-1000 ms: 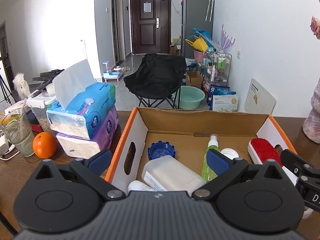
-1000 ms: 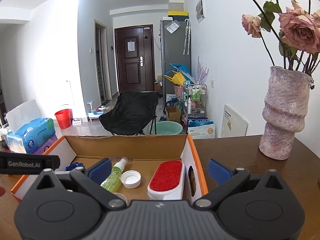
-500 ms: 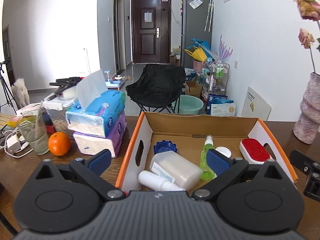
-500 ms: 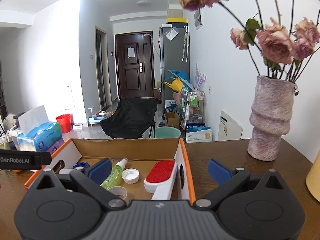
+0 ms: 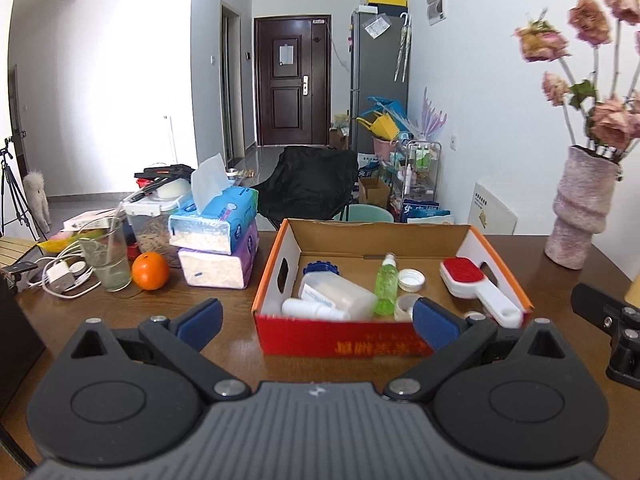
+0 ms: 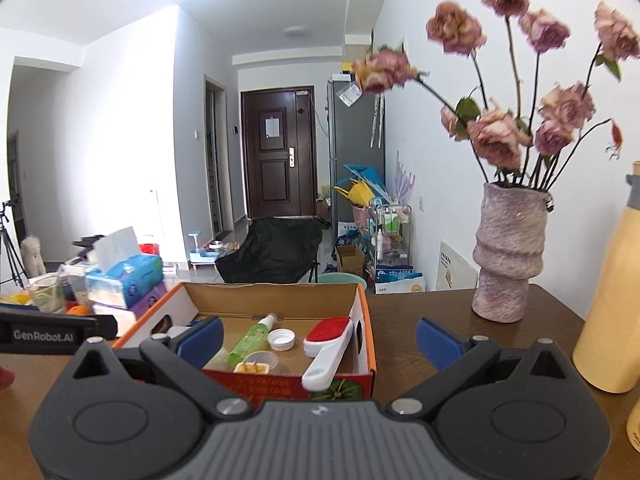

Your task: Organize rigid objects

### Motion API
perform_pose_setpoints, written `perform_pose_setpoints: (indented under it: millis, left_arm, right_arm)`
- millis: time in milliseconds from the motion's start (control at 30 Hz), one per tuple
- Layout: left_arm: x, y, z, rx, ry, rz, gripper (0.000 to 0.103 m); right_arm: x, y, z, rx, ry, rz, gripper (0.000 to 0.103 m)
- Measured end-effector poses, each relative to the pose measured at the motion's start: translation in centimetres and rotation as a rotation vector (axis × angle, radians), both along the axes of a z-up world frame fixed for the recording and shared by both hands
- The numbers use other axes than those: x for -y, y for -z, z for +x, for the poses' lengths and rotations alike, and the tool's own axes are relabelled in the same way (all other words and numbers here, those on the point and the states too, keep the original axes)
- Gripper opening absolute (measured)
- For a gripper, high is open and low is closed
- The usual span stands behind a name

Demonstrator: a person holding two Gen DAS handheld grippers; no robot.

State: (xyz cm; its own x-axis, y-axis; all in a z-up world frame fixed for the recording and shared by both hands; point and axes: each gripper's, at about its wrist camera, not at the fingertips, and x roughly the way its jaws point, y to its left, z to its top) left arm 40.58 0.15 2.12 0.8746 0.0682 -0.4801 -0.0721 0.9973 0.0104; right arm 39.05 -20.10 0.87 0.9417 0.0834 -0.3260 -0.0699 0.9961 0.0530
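Ahead of the left gripper [image 5: 318, 322] (spread wide) sits the box [image 5: 340, 344].

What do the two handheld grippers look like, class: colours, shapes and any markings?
Each gripper, left and right, has a grey ribbed body, two black round-lobed linkage arms with silver pivot screws, and blue finger pads. The right wrist view shows white "GenRobot.AI" lettering on the left gripper's black side.

Ahead of the tongs stand one cardboard box [image 5: 390, 342], two stacked tissue packs [image 5: 218, 248], one orange [image 5: 150, 271], one glass [image 5: 106, 258] and one vase [image 5: 582, 220]. Inside the box lie one green spray bottle [image 5: 387, 284] and one red brush [image 5: 476, 286].
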Motion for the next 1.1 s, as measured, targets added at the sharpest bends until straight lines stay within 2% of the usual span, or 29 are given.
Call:
perform_pose_setpoints:
  millis: [600, 900, 1100]
  left_arm:
    - [2.4, -2.7, -19.9, 0.079, 0.003, -0.001, 0.103]
    - [2.9, -2.3, -29.3, 0.081, -0.005, 0.000, 0.103]
    - [2.9, -2.3, -34.9, 0.111, -0.009, 0.001, 0.103]
  right_arm:
    - [1.7, -3.2, -19.3, 0.070, -0.002, 0.008, 0.103]
    - [2.5, -2.7, -28.6, 0.064, 0.001, -0.001, 0.103]
    - [2.7, -2.6, -34.2, 0.078, -0.003, 0.002, 0.103]
